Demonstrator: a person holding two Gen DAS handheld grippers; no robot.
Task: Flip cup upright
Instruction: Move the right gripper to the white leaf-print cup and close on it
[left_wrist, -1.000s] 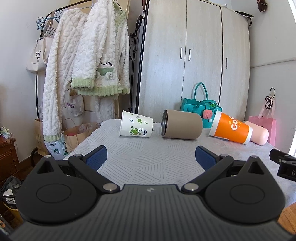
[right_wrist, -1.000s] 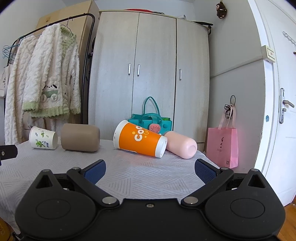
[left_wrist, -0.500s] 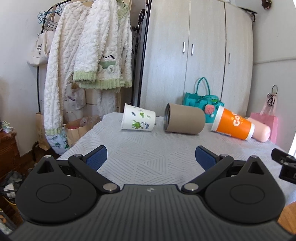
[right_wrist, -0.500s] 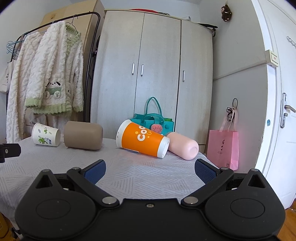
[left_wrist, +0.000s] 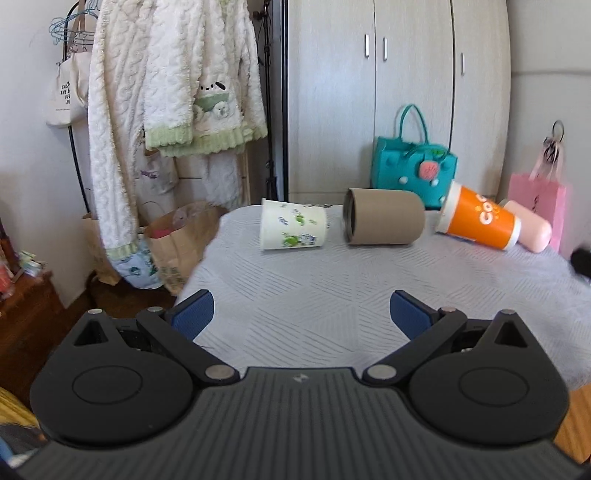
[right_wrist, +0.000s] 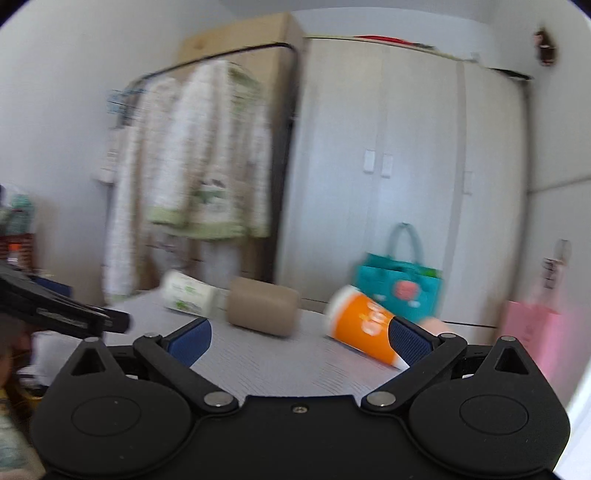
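Four cups are lying on their sides in a row along the far edge of the table (left_wrist: 332, 295). The white leaf-print cup (left_wrist: 293, 229) is resting ahead of the left gripper (left_wrist: 301, 314), slightly left of centre — long axis crosswise, rim pointing left. Both the left gripper and the right gripper (right_wrist: 299, 332) are standing wide apart, holding nothing; the left appears nearer this cup.

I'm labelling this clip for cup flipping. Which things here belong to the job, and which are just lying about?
Job:
- white leaf-print cup, on its side
- tan cup, on its side
- orange cup, on its side
- pink cup, on its side
- left tool, open
- right tool, open

Lying about:
- teal handbag
- pink gift bag
- fluffy robe
- wardrobe
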